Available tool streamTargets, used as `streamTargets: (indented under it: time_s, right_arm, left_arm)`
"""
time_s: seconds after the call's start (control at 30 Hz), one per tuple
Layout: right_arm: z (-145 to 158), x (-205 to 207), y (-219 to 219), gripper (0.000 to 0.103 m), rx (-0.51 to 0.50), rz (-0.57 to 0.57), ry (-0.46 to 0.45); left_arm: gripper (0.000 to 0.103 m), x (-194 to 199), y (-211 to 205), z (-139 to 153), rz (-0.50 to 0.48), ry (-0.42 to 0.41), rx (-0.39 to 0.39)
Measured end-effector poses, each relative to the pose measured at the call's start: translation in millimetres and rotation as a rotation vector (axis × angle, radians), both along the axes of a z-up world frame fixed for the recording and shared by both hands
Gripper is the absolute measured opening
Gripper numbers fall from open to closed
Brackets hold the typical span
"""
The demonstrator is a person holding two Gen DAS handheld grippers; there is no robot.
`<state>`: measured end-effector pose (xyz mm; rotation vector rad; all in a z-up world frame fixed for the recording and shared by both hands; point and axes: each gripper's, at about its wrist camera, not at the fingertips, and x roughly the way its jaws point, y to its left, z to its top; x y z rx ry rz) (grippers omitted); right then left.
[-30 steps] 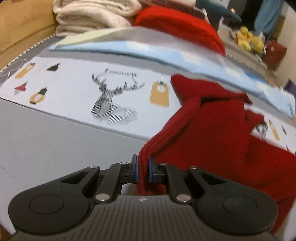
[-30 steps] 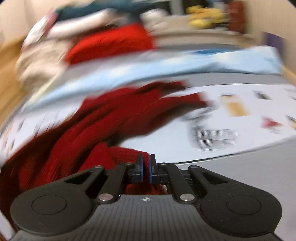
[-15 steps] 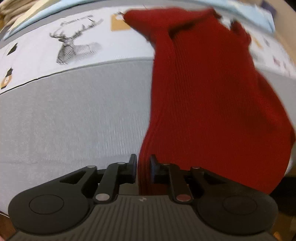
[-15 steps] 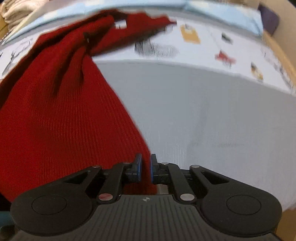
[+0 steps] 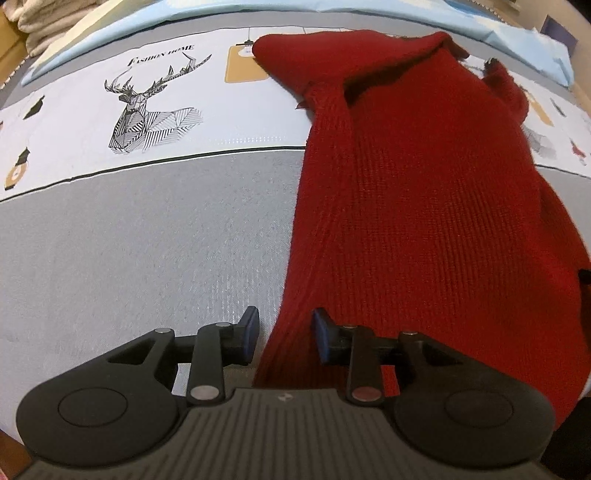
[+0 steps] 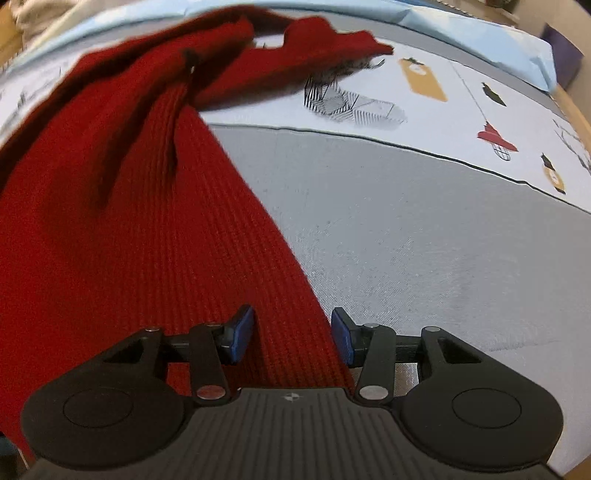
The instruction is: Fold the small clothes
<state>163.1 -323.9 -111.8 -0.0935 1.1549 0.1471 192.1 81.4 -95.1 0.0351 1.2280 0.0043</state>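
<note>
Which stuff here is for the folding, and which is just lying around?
For the folding:
- red knit garment, laid out on the bed
- left gripper and right gripper, jaws just been opening, each with an edge of the garment between them but no longer pinched

Just lying around:
- deer-print bedsheet
- light blue cloth at the far edge
- cream towels in the corner

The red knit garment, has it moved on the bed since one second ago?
Yes. The red knit garment hung bunched beside the deer print; now it lies flat, stretched from the print toward the camera over the grey band.
</note>
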Motion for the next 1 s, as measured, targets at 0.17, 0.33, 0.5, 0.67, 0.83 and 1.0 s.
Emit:
streamTargets:
  time_s: [0.17, 0.33, 0.5, 0.67, 0.83, 1.0]
  right_arm:
    - [8.4, 2.3, -0.2, 0.006, 0.052, 0.003, -0.023]
    - [21.2, -8.7, -21.2, 0.005, 0.110, -0.112, 0.004]
    - [11.0, -27.4, 16.3, 0.012, 0.012, 0.155, 0.068]
    - [53.8, -6.1, -17.5, 0.030, 0.164, -0.101, -0.214]
    - [60.5, 29.3, -39.3, 0.030, 0.410, -0.312, -0.345]
    - [39.6, 107.7, -40.5, 0.041, 0.453, -0.391, -0.337]
  left_arm:
    - [0.010, -3.3, 15.2, 7.6, 0.072, -0.065, 0.126]
    - [0.011, -5.1, 30.7, -10.5, 0.085, 0.072, 0.179]
    - [0.029, -6.8, 27.6, 5.7, 0.090, 0.009, 0.171]
    - [0.035, -3.1, 21.2, 50.6, 0.131, -0.216, 0.125]
    - [0.035, 0.4, 7.9, 60.5, 0.131, -0.256, 0.039]
    - [0.035, 1.3, -5.4, 65.3, 0.081, -0.281, 0.055]
